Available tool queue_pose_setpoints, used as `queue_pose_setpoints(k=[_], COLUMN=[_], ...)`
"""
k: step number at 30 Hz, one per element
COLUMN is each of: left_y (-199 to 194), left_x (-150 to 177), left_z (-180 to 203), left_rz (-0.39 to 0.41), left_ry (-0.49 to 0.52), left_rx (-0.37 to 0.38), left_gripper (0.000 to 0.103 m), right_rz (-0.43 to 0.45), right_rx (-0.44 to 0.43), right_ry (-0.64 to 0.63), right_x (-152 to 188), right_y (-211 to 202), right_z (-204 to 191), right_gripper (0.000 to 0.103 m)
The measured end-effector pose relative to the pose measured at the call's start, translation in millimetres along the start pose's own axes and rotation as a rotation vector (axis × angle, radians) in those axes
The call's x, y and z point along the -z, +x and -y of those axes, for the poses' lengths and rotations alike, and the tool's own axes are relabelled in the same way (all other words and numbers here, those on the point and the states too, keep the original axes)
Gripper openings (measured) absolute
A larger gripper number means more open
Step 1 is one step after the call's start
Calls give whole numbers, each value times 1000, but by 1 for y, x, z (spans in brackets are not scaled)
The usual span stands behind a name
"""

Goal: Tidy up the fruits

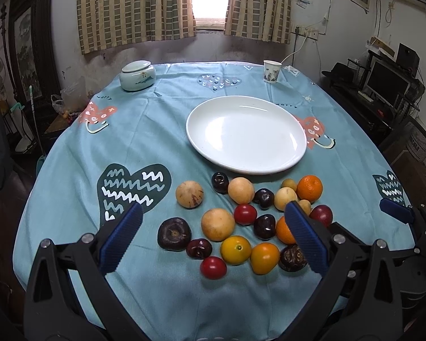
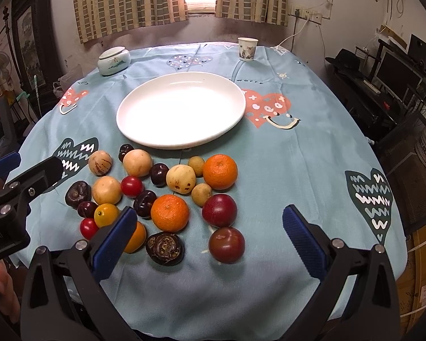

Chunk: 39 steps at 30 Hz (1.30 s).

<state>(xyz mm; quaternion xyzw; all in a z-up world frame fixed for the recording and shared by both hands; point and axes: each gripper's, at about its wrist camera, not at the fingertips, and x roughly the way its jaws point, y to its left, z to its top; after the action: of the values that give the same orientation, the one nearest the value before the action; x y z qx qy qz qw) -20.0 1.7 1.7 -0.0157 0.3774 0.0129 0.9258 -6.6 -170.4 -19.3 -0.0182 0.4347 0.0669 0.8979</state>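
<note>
An empty white plate [image 1: 247, 135] sits mid-table; it also shows in the right wrist view [image 2: 181, 110]. Several fruits lie in a cluster in front of it: oranges [image 2: 169, 213], tan round fruits [image 1: 217, 224], dark purple ones [image 1: 174, 233], red tomatoes [image 1: 213, 267], plums [image 2: 226, 244]. My left gripper [image 1: 213, 236] is open and empty, hovering over the near side of the cluster. My right gripper [image 2: 210, 233] is open and empty above the cluster's right part. The right gripper's fingertip [image 1: 396, 211] shows at the left view's right edge.
A teal patterned tablecloth [image 1: 99, 147] covers the round table. A lidded ceramic jar [image 1: 137, 75] stands at the back left, a paper cup [image 1: 272, 71] at the back right. A desk with a monitor [image 1: 386, 82] stands to the right.
</note>
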Motion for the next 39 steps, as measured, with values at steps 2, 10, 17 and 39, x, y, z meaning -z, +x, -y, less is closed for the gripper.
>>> queue_pose_setpoints(k=[2,10,17,39], left_y=[-3,-6,-8,13], left_x=[-1,0,5,10], left_z=[-1,-2,-3,-5], left_rz=[2,5,-3,-46], left_ry=[-1,-5,-11,-11], left_rx=[1,5,9,17], left_gripper=[101,101,101,101], right_rz=[4,10,4,-21], right_rx=[-1,-2,-3,-18], right_ry=[-1,-5,-7,0], right_x=[1,4,8,9], right_y=[-2,-9,-9,-1], right_z=[0,-3,-4,1], right_gripper=[102,102,102,102])
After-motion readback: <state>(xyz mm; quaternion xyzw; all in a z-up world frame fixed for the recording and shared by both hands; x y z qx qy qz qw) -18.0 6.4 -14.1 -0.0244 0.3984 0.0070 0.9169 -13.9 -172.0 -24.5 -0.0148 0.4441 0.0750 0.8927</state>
